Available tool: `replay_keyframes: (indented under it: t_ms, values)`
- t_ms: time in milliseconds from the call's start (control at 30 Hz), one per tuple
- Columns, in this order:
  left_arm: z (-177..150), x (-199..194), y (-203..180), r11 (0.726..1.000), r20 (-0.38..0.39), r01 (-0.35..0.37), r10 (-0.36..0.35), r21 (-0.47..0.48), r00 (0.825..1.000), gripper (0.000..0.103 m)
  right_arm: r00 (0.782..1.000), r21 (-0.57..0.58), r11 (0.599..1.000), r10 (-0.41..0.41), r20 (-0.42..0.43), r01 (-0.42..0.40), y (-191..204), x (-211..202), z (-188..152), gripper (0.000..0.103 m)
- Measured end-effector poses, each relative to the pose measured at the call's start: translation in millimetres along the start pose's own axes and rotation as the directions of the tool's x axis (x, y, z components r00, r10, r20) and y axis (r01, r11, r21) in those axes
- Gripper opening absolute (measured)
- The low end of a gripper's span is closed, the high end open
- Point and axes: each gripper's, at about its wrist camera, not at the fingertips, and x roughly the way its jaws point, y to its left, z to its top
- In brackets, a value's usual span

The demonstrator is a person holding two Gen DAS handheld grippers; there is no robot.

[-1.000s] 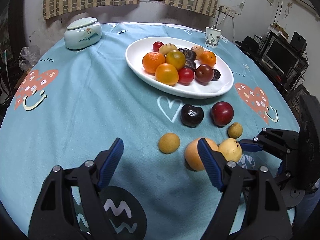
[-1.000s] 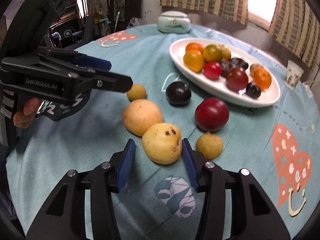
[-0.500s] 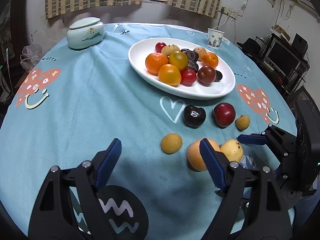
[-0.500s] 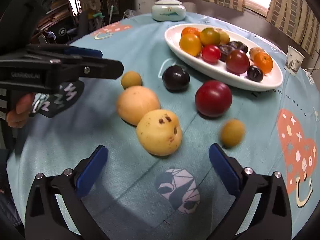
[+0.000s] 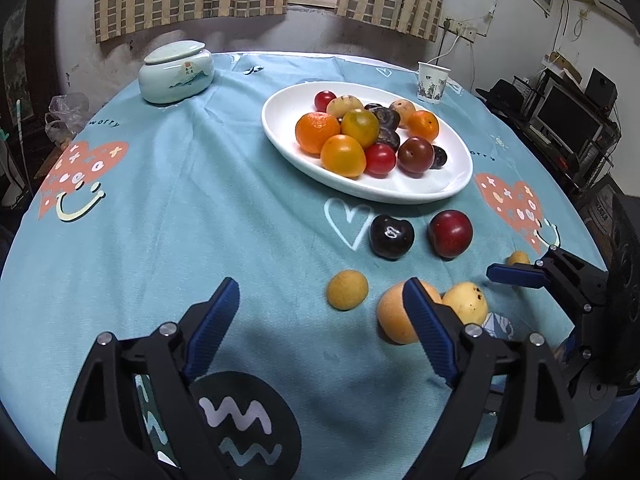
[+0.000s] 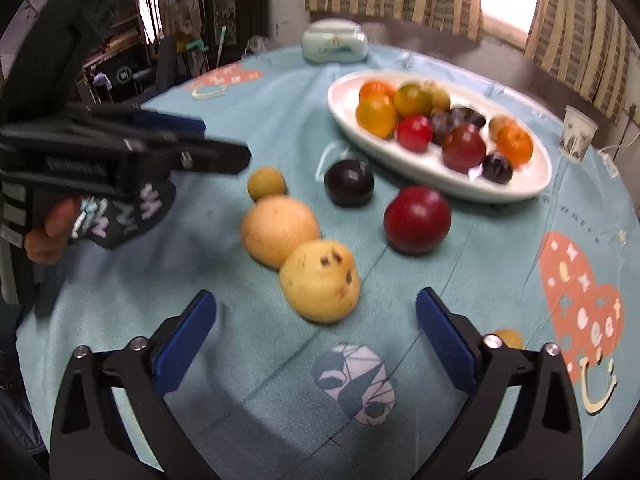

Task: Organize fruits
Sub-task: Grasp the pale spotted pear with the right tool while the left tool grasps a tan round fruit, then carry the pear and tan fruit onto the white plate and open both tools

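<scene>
A pick-up is judged to be the step in hand: six fruits lie loose on the tabletop (image 5: pixel 168 208) and are yet to be gathered onto the white oval plate (image 5: pixel 448 192), where many fruits are already piled.

The right tongs (image 6: pixel 316 320) are seen released, with nothing pressed between the blue pads; their jaws have just been closing a little from a wider spread. The spotted yellow fruit (image 6: pixel 320 280) lies just ahead of the gap between them, untouched, and it touches the larger pale orange fruit (image 6: pixel 278 232) behind it. A small yellow fruit (image 6: pixel 508 338) sits beside the right-hand pad, partly hidden. The red plum (image 6: pixel 416 220) and the dark plum (image 6: pixel 348 182) lie nearer the plate, and another small yellow fruit (image 6: pixel 266 184) lies beyond the pale orange one.

The left tongs (image 5: pixel 320 304) are also seen released and empty, their jaws having just been opening; bare cloth lies between them, and the pale orange fruit is partly hidden behind their right-hand pad.

The next move is judged to call for the right tongs to be advanced and lowered around the spotted yellow fruit, then closed gently, since a round fruit may roll away.
</scene>
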Motion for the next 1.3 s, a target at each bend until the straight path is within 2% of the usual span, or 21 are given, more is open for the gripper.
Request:
replay_keyframes:
  t_ms: [33, 100, 300, 467, 567, 667, 800, 933, 1033, 1167, 1233, 1267, 1300]
  values:
    - [-0.3, 0.2, -0.8, 1.0, 0.0, 0.0, 0.0, 0.003, 1.0, 0.086, 1.0, 0.008, 1.0, -0.001, -0.006, 0.001, -0.5, 1.5, 0.6, 0.083]
    - [-0.7, 0.9, -1.3, 1.0, -0.003, -0.001, 0.001, 0.006, 1.0, 0.086, 0.999, 0.03, 0.999, 0.018, -0.046, -0.017, -3.6, 9.5, -0.4, 0.056]
    - [-1.1, 0.1, -2.2, 1.0, -0.004, 0.006, -0.006, 0.01, 1.0, 0.086, 1.0, 0.03, 1.0, -0.001, -0.014, 0.001, -6.6, 5.1, 1.2, 0.041]
    - [-4.3, -1.0, -11.8, 0.998, -0.007, 0.032, -0.032, 0.053, 0.999, 0.086, 1.0, 0.012, 1.0, -0.016, -0.015, 0.016, -5.5, 0.6, -2.3, 0.04]
    - [-9.9, 2.6, -30.5, 0.992, -0.029, 0.065, -0.062, 0.106, 0.998, 0.086, 0.999, 0.031, 0.999, -0.03, -0.011, 0.031, -14.1, -13.2, -10.7, 0.04]
    - [-16.5, 10.6, -49.7, 0.984, -0.057, 0.054, -0.045, 0.168, 0.997, 0.086, 0.999, 0.082, 0.995, -0.051, 0.008, 0.051, -28.4, -26.6, -20.1, 0.04]
    - [-19.7, 24.1, -63.4, 0.981, -0.09, 0.046, -0.029, 0.19, 0.995, 0.086, 0.998, 0.131, 0.99, -0.056, 0.04, 0.051, -40.8, -37.2, -24.9, 0.04]
    - [-19.3, 36.9, -66.4, 0.982, -0.108, 0.017, 0.004, 0.188, 0.994, 0.085, 0.998, 0.113, 0.993, -0.046, 0.03, 0.043, -37.4, -33.5, -24.9, 0.04]
    - [-19.0, 37.4, -67.1, 0.981, -0.089, -0.004, 0.022, 0.192, 0.996, 0.085, 0.999, 0.106, 0.993, -0.046, 0.023, 0.043, -35.4, -32.0, -26.6, 0.04]
    - [-18.2, 34.8, -65.7, 0.982, -0.066, -0.011, 0.024, 0.189, 0.997, 0.074, 0.999, 0.096, 0.995, -0.04, 0.009, 0.039, -32.7, -28.6, -28.8, 0.04]
    - [-18.1, 31.8, -66.1, 0.981, -0.046, -0.025, 0.035, 0.194, 0.998, 0.062, 0.999, 0.089, 0.995, -0.038, 0.004, 0.037, -31.0, -26.4, -29.2, 0.04]
    - [-17.7, 29.4, -66.7, 0.98, -0.04, -0.013, 0.021, 0.198, 0.999, 0.05, 0.999, 0.084, 0.996, -0.036, 0.0, 0.035, -29.9, -25.2, -29.3, 0.04]
    - [-17.4, 27.8, -67.3, 0.979, -0.042, 0.004, 0.005, 0.202, 0.999, 0.047, 0.999, 0.082, 0.996, -0.035, -0.001, 0.035, -29.3, -24.5, -29.3, 0.04]
